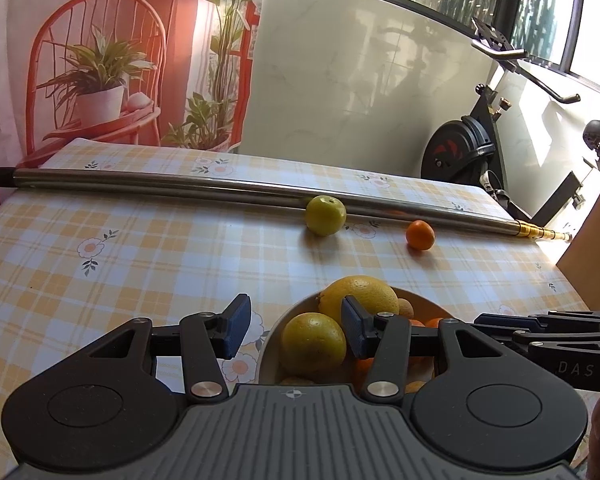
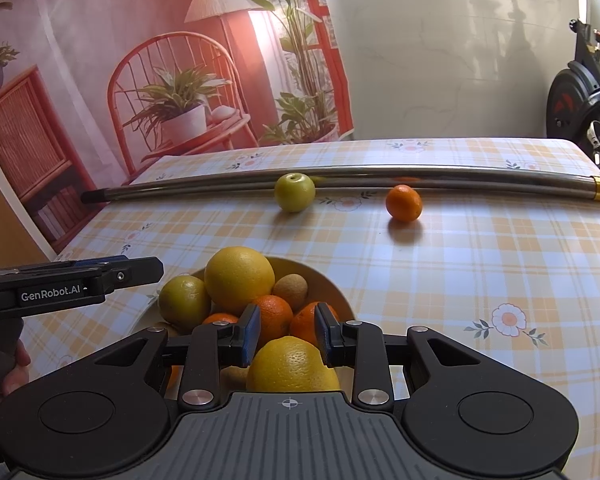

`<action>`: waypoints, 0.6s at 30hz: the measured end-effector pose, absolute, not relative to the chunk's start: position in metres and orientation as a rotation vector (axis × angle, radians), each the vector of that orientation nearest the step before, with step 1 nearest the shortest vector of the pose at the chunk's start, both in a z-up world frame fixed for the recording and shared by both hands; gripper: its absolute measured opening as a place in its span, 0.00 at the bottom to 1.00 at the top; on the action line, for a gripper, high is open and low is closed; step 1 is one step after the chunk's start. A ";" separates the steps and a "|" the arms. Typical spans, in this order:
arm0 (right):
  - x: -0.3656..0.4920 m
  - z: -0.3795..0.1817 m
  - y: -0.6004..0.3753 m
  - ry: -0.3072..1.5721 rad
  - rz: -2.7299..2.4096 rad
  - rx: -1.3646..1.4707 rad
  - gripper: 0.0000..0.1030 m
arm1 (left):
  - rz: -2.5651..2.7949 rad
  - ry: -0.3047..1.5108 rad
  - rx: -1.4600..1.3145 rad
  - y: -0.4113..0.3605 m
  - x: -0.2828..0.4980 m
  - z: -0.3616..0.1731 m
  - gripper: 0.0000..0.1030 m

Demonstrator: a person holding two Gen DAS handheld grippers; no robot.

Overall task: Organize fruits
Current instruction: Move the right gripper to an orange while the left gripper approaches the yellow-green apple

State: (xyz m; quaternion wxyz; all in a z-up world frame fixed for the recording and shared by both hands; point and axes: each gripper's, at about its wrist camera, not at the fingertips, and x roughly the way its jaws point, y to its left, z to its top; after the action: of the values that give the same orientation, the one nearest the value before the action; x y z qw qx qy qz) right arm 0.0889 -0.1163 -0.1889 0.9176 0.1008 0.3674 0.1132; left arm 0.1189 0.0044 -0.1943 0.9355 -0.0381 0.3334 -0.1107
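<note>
Two hand-held grippers are held over a cream round bowl (image 2: 342, 300) of citrus on the checked, flower-printed worktop (image 2: 480, 264).

Much of the bowl is hidden behind the gripper bodies in both wrist views, so its near rim and lowest fruits cannot be made out; only part of a hand (image 2: 10, 376) is seen at the picture's left edge. The right gripper (image 2: 287, 334) is held low over the bowl, its blue-padded fingers (image 2: 251, 330) set against the sides of a large yellow lemon (image 2: 292, 366); whether it is truly gripped cannot be told. The left gripper (image 1: 296, 326) is held level over the bowl's left rim, its fingers spread wide and empty. A yellow-green round fruit (image 2: 295, 192) lies touching a long steel pole (image 2: 460, 178) near the worktop's far edge, with a small orange mandarin (image 2: 404, 203) just beside the pole.
</note>
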 end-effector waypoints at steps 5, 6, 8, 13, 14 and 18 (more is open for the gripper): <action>0.089 -0.187 -0.119 0.747 0.226 0.206 0.27 | -0.224 0.682 -0.078 0.004 0.119 -0.194 0.51; 0.089 -0.186 -0.120 0.743 0.223 0.205 0.27 | -0.223 0.681 -0.081 0.004 0.119 -0.194 0.51; 0.089 -0.183 -0.124 0.728 0.212 0.200 0.27 | -0.226 0.681 -0.099 0.009 0.124 -0.190 0.51; 0.095 -0.171 -0.142 0.679 0.153 0.184 0.27 | -0.183 0.616 -0.160 0.033 0.135 -0.165 0.51; 0.097 -0.169 -0.147 0.668 0.139 0.183 0.27 | -0.174 0.601 -0.172 0.039 0.137 -0.159 0.51; 0.104 -0.161 -0.162 0.637 0.103 0.176 0.27 | -0.148 0.550 -0.217 0.056 0.145 -0.139 0.51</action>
State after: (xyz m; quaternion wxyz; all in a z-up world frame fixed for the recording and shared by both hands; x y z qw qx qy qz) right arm 0.1044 -0.1619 -0.1611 0.9446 0.0863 0.3127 0.0504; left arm 0.1447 0.0563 -0.1388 0.9539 -0.1069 0.2707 -0.0731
